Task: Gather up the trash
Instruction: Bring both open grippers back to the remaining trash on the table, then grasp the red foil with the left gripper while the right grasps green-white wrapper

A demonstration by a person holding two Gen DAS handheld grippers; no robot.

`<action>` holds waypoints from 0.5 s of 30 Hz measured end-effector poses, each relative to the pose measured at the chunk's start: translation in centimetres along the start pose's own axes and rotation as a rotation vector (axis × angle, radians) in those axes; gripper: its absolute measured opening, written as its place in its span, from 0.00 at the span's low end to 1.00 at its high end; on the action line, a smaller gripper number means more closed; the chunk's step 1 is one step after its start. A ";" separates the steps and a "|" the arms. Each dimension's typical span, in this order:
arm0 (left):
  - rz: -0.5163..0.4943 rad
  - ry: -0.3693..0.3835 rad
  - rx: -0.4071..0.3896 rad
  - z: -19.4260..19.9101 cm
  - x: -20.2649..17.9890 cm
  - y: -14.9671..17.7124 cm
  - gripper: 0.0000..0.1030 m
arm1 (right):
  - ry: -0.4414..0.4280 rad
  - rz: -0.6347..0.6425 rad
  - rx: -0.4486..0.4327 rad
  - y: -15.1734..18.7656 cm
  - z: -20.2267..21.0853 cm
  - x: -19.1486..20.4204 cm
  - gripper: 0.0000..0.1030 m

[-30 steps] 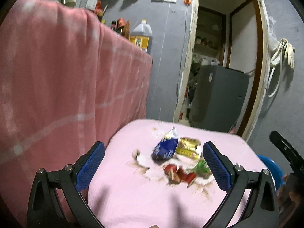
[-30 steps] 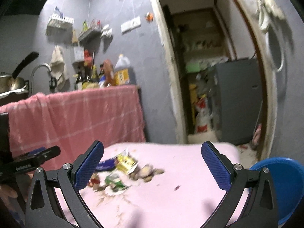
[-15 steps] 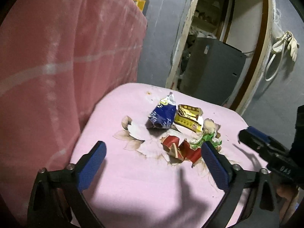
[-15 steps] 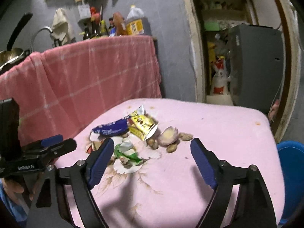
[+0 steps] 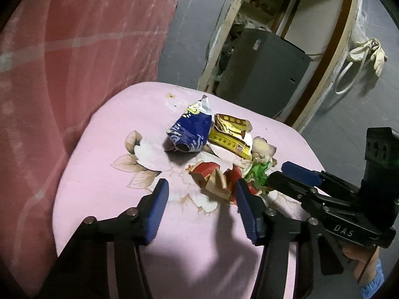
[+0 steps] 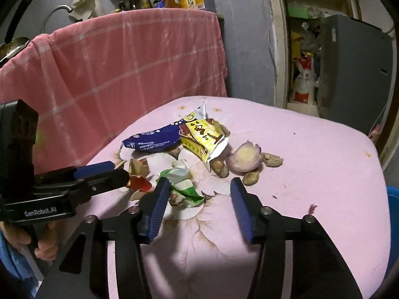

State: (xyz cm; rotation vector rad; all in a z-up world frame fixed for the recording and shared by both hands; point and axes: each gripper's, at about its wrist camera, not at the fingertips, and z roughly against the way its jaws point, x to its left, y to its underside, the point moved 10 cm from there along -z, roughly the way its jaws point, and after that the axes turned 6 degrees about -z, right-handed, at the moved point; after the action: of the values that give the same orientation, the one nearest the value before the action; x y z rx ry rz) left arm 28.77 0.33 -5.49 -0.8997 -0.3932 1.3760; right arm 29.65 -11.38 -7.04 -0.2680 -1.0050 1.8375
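Observation:
Trash lies in a heap on the pink table [image 5: 104, 199] [image 6: 311, 174]: a blue wrapper [image 5: 190, 130] [image 6: 152, 140], a yellow packet [image 5: 230, 134] [image 6: 204, 137], red and tan scraps [image 5: 214, 177] [image 6: 138, 177], a crumpled green and white wrapper [image 5: 258, 172] [image 6: 182, 184] and onion and nut shells [image 6: 245, 160]. My left gripper [image 5: 200, 210] is open just in front of the red scraps. My right gripper [image 6: 197, 210] is open, its left finger against the green wrapper. Each gripper also shows in the other's view [image 5: 294, 174] [image 6: 104, 172].
A pink checked cloth [image 6: 119, 69] hangs over the counter to the left of the table. A blue bin [image 6: 392, 224] stands at the table's right edge. A doorway with a grey cabinet [image 5: 261, 74] lies beyond the far edge.
Both grippers have moved forward and down to the trash heap. Their jaws have narrowed but stay open. The right gripper has come in beside the left.

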 end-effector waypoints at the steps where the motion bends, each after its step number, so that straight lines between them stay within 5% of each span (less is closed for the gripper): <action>1: 0.003 0.004 0.003 -0.1 0.0 0.0 0.42 | -0.004 -0.002 0.005 0.0 -0.1 0.0 0.41; 15: -0.018 0.050 0.014 -0.2 -1.1 0.0 0.17 | -0.033 0.022 0.039 0.5 -0.7 1.0 0.19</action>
State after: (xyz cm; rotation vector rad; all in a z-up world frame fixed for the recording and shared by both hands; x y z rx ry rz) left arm 28.76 -0.79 -5.34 -0.9151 -0.3520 1.3361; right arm 29.29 -10.29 -7.63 -0.2267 -0.9907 1.8849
